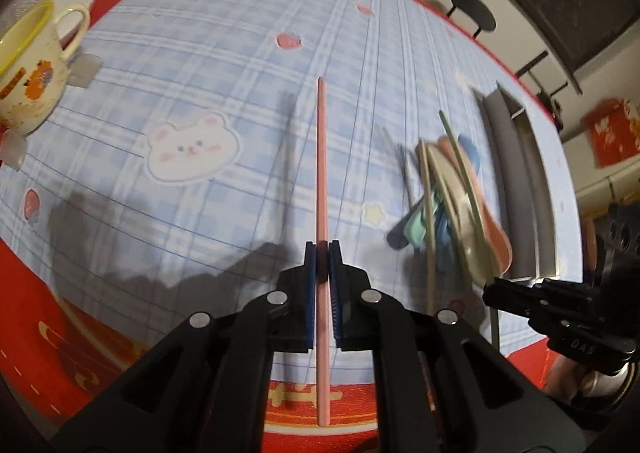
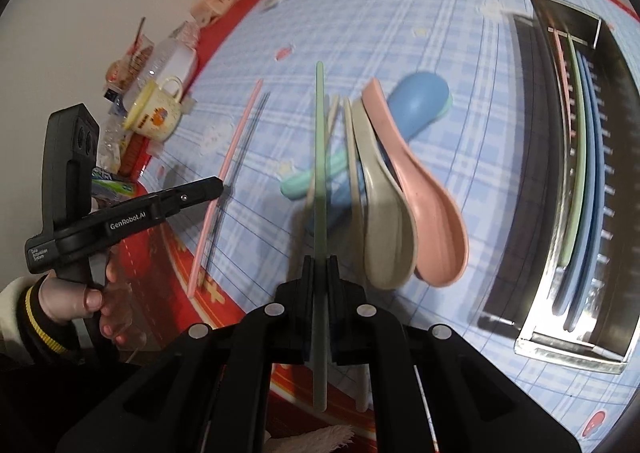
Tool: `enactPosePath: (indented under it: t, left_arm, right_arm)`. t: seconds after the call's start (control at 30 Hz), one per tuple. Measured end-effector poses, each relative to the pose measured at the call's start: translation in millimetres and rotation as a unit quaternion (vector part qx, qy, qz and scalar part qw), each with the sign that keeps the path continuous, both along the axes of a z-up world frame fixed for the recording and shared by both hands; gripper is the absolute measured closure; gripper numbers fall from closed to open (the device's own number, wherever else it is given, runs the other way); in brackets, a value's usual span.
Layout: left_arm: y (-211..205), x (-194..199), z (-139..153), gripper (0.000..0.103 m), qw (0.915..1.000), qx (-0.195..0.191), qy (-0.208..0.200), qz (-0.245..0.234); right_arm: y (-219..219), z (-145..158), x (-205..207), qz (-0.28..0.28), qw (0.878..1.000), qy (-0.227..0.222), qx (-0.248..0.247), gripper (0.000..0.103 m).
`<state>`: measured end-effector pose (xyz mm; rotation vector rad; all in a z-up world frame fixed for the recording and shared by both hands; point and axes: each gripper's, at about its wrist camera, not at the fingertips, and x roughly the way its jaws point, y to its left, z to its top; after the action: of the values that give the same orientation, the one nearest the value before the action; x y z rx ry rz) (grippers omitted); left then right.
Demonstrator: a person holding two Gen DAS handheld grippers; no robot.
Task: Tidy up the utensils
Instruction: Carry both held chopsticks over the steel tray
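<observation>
Basically both chopsticks still need to go in the metal tray at the right of the tabletop, where pink, green and blue sticks already lie. Best to keep each stick parallel to the tray's long side, lower it flat, and steer clear of the spoon pile. Left gripper fingers are clenched on the pink chopstick, gripped toward its near half. Right gripper fingers are clamped on the green chopstick, likewise low on the shaft.

Both grippers point steeply down: the left gripper and right gripper each clamp a chopstick.
</observation>
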<state>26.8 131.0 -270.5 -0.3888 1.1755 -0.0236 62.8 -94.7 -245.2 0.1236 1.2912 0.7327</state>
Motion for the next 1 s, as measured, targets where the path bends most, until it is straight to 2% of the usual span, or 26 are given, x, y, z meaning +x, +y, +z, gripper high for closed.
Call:
enactPosePath:
  t: [0.23, 0.47, 0.73, 0.87, 1.0]
  left_arm:
    - [-7.6, 2.4, 20.7, 0.093, 0.9995, -0.017, -0.019, -0.016]
    - [-27.9, 26.9, 34.8, 0.093, 0.9974, -0.06, -0.023, -0.032]
    - [-89.7, 71.2, 54.6, 0.093, 0.9908, -0.086, -0.04, -0.097]
    - [-132.5, 94.8, 57.6, 0.093, 0.9854, -0.109, -0.041, -0.125]
    - [-168.9, 112.8, 54.9, 0.093, 0.9815, -0.114, -0.04, -0.148]
  right_arm:
    - [-17.3, 11.0, 6.9, -0.03, 0.999, -0.013, 0.014, 0.096]
    - [-56.7, 21.5, 15.3, -0.094, 0.995, -0.025, 0.027, 0.096]
    - [-123.1, 34.1, 33.7, -0.183, 0.982, -0.054, 0.009, 0.096]
    - [-144.9, 31.5, 42.3, -0.212, 0.975, -0.058, -0.002, 0.096]
    - [-155.3, 26.1, 52.0, -0.231, 0.971, -0.053, -0.008, 0.096]
